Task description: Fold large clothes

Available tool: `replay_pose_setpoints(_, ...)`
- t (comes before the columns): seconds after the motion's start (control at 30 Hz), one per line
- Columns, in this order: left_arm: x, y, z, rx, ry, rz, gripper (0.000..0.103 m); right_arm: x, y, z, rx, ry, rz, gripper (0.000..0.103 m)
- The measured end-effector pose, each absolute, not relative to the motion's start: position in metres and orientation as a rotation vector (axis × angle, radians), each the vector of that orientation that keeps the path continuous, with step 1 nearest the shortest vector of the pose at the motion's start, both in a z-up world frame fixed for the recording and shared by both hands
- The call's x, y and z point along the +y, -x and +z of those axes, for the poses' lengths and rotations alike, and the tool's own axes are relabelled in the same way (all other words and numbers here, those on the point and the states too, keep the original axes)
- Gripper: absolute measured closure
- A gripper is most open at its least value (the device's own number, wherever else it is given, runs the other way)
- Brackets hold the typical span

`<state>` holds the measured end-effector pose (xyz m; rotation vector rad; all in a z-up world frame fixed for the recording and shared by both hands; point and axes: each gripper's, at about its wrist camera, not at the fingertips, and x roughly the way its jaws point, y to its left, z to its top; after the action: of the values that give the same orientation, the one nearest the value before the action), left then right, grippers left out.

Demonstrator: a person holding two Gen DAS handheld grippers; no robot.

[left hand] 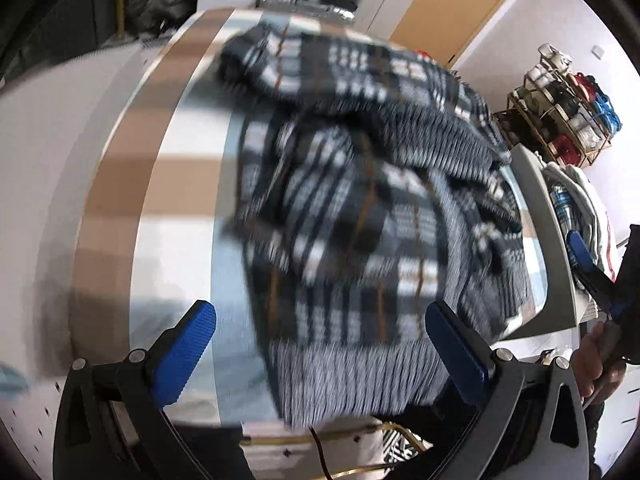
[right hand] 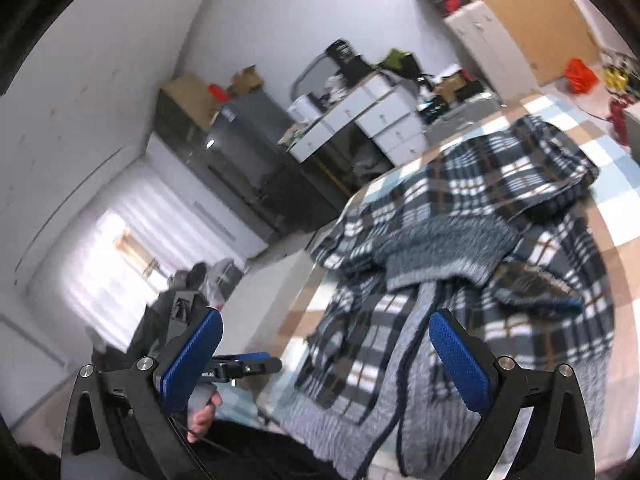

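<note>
Checked desk [right hand: 624, 216], tan, white and pale blue, bearing a plaid cardigan [right hand: 460, 240] dumped in a rumpled heap, one end hanging over the near edge. Thick knit, so probably soft, limp and fairly heavy for its size; likely to sag and drag rather than slide, with little risk of damage. Best taken at the grey ribbed hem [left hand: 360, 380] or the ribbed front band [right hand: 420, 320], where the doubled knit gives something firm to pinch. Left gripper [left hand: 320, 360] and right gripper [right hand: 324, 360] both above the near end, jaws spread wide, empty.
</note>
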<state>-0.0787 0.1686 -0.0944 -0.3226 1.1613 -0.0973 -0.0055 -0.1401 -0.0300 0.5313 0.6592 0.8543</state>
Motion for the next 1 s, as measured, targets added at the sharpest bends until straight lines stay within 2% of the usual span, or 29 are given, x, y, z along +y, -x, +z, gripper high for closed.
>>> replay_pose_setpoints(0.27, 0.171, 0.093, -0.119, 1.221, 0.407, -0.076, 0.001, -0.134, 0.001, -0.054, 0.753, -0.503, 0.829, 0.000)
replay_pose_setpoints(1.0, 0.109, 0.117, -0.138, 1.137, 0.004, -0.039, 0.002, -0.152, -0.007, -0.065, 0.760, -0.596, 0.779, 0.000)
